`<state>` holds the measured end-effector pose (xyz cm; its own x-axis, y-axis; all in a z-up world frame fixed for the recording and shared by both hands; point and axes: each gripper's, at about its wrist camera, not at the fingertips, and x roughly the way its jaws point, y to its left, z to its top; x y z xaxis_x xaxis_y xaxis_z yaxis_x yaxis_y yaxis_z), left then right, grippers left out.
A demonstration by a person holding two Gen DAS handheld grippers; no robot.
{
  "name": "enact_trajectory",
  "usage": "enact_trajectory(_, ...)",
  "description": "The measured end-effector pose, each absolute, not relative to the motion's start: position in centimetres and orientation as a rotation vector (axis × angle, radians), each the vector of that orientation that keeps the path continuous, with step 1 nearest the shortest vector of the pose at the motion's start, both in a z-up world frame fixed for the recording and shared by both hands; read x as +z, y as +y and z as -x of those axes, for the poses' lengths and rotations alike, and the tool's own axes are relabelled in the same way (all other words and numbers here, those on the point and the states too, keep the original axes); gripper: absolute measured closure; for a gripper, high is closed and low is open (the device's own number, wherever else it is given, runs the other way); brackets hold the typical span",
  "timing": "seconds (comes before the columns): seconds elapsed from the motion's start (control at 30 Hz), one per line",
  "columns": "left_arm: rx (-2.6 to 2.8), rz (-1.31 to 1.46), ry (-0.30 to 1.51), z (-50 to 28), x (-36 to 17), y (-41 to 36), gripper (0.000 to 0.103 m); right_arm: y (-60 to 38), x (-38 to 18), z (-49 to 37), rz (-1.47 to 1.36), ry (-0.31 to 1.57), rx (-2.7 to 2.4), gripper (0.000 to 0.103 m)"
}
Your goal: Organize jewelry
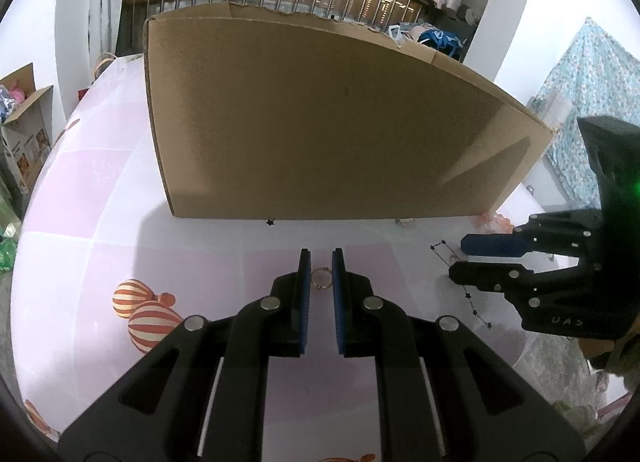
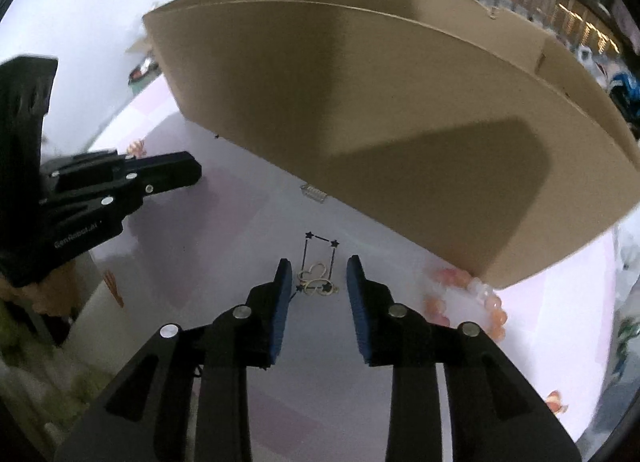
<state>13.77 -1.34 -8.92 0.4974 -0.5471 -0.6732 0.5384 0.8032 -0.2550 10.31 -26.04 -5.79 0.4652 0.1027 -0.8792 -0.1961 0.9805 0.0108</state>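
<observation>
In the left wrist view my left gripper (image 1: 321, 258) has its blue pads closed on a small gold ring (image 1: 321, 286), just above the table. Off to the right in the same view my right gripper (image 1: 458, 260) hangs over a thin black chain with small stars (image 1: 476, 302). The right wrist view shows the right gripper (image 2: 318, 268) open. A gold heart-shaped piece (image 2: 318, 288) and the star chain (image 2: 320, 240) lie on the table between its fingertips, and neither pad touches them. The left gripper (image 2: 192, 173) shows at the left edge there.
A big open cardboard box (image 1: 320, 121) stands right behind both grippers. A pink and orange bead bracelet (image 2: 480, 294) lies by the box's near right corner, and a small clear clip (image 2: 314, 193) at its foot. The tablecloth (image 1: 100, 201) is pink and white with striped balloons (image 1: 148, 322).
</observation>
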Motion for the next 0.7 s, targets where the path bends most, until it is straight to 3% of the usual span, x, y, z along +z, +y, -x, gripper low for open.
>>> enact_trajectory(0.07, -0.661, 0.008, 0.816, -13.8, -8.9, -1.3, 0.094, -25.8, -5.8, -10.6, 0.098, 1.097, 0.198, 0.089)
enact_trajectory(0.17, -0.666, 0.005, 0.808, -13.7, -8.9, -1.3, 0.094, -25.5, -5.8, -10.9, 0.118, 1.119, 0.206, 0.092)
enact_trajectory(0.2, -0.667, 0.004, 0.805, -13.7, -8.9, -1.2, 0.094, -25.5, -5.8, -11.0, 0.115, 1.124, 0.211, 0.1)
enact_trajectory(0.6, -0.7, -0.029, 0.784, -12.9, -8.6, -1.8, 0.093, -26.8, -4.0, -10.1, 0.004, 1.019, 0.207, 0.099)
enact_trajectory(0.7, -0.716, -0.078, 0.763, -12.2, -8.1, -2.7, 0.076, -27.3, -3.7, -9.3, -0.03, 0.979, 0.215, 0.098)
